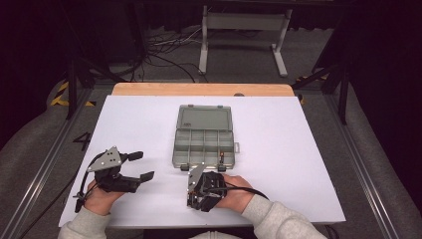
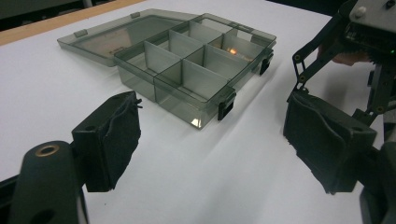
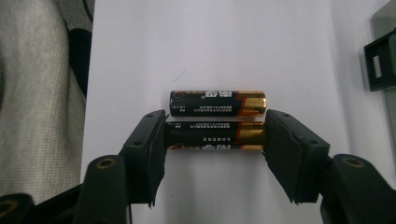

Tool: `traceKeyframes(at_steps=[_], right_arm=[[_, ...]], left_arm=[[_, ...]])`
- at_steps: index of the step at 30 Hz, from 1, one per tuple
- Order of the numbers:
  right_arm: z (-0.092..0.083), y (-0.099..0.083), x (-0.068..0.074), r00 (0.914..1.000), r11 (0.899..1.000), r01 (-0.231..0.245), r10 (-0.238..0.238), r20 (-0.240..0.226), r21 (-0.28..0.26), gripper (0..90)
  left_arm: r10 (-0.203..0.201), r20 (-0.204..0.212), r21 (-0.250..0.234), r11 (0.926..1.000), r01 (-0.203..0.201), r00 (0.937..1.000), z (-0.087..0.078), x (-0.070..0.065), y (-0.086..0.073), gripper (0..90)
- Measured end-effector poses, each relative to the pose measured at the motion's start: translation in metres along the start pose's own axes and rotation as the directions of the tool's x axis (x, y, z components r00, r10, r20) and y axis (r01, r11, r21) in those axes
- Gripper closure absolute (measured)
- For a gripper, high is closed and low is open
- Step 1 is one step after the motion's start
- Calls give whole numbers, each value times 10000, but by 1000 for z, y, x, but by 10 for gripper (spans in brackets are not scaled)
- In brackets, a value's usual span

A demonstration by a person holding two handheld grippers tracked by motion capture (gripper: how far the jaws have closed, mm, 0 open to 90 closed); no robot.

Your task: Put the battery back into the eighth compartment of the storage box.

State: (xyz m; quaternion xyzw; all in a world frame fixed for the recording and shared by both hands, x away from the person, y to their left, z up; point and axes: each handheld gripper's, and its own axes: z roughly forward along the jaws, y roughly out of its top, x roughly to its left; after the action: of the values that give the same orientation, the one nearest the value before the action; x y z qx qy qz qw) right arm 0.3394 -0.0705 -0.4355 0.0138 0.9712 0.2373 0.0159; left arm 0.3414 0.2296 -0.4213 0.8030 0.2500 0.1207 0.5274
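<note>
I have the right gripper [image 3: 215,140] closed end to end on the nearer AA battery [image 3: 215,137], one pad on each end of the cell, which lies flat on the white surface [image 3: 210,46]. A second AA battery [image 3: 217,103] lies parallel to it, just beyond at 12 o'clock, touching or nearly touching the first one along its length; I cannot tell which. From the high view, this gripper [image 1: 201,191] sits near the front edge of the surface, at about 6 o'clock from the open compartment box [image 1: 204,143].

The left gripper [image 1: 134,167] rests at about 8 o'clock from the box, jaws spread wide and empty; in its own view, both pads [image 2: 112,140] stand well apart with only bare surface between them.

As I judge it, the job is sorting batteries into the box, and it is in its early part. The lid is already folded back flat. One compartment by the front latches, on the right gripper's side, shows a small orange-gold item [image 2: 232,49] that could be a battery already placed, though it is too small for me to be sure. The other compartments look empty. Left to do: lift the gripped cell, carry it to a compartment, then return for the second one.
</note>
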Motion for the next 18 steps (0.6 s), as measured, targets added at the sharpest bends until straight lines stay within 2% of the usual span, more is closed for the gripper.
traceKeyframes(at_steps=[9,11,18], right_arm=[[-21,1,-3,9997,9994,-174,179,169,-286,411],[-31,0,-5,9994,9989,-188,200,291,-423,411],[-50,-2,-11,9982,9972,-250,288,532,-699,411]], left_arm=[[-21,-5,-25,10000,21,10000,0,0,0,190],[-1,-33,-82,10000,0,10000,0,0,0,190],[22,-40,-68,10000,-22,10000,0,1,0,190]])
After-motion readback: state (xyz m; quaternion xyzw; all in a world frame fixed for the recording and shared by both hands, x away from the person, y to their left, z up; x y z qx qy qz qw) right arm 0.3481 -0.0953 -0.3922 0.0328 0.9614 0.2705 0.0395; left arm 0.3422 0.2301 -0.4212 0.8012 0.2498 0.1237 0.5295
